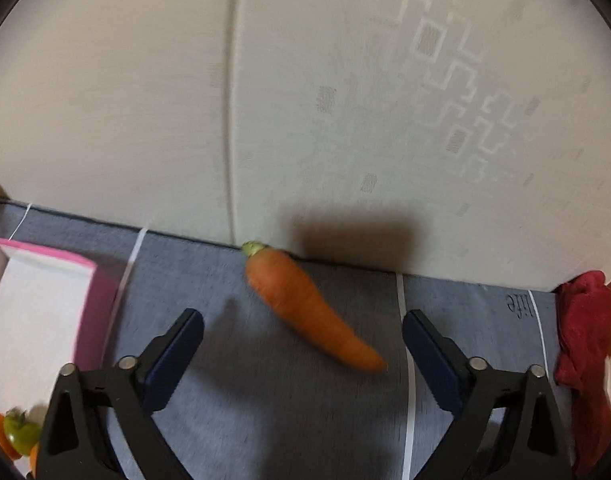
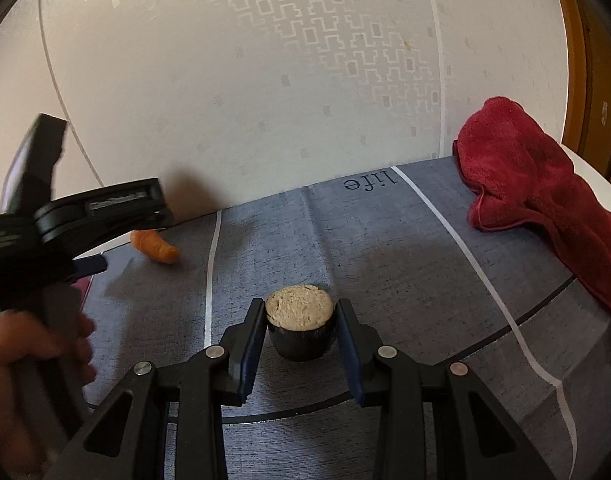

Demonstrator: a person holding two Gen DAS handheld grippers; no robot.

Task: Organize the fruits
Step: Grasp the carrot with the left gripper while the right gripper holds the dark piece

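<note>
The left gripper [image 1: 303,330] stood wide apart over the grey cloth [image 1: 233,400], nothing pressed between its pads; the carrot [image 1: 305,308] lay on the cloth between and just ahead of the fingers, its green top touching the foot of the wall [image 1: 145,100], its tip pointing toward the right finger, touching neither; the view was blurred. A pink box [image 1: 105,280] sat at the left, and orange and green fruit [image 1: 13,430] showed in the lower left corner, partly hidden. A red towel [image 1: 581,336] lay at the right edge. The right gripper [image 2: 301,336] was clenched on a dark cup [image 2: 301,342] with a tan, crumbly top, both pads against its sides, above the cloth; whether it touched the cloth I could not tell. A hand [image 2: 21,376] held the left gripper at the left of that view.
</note>
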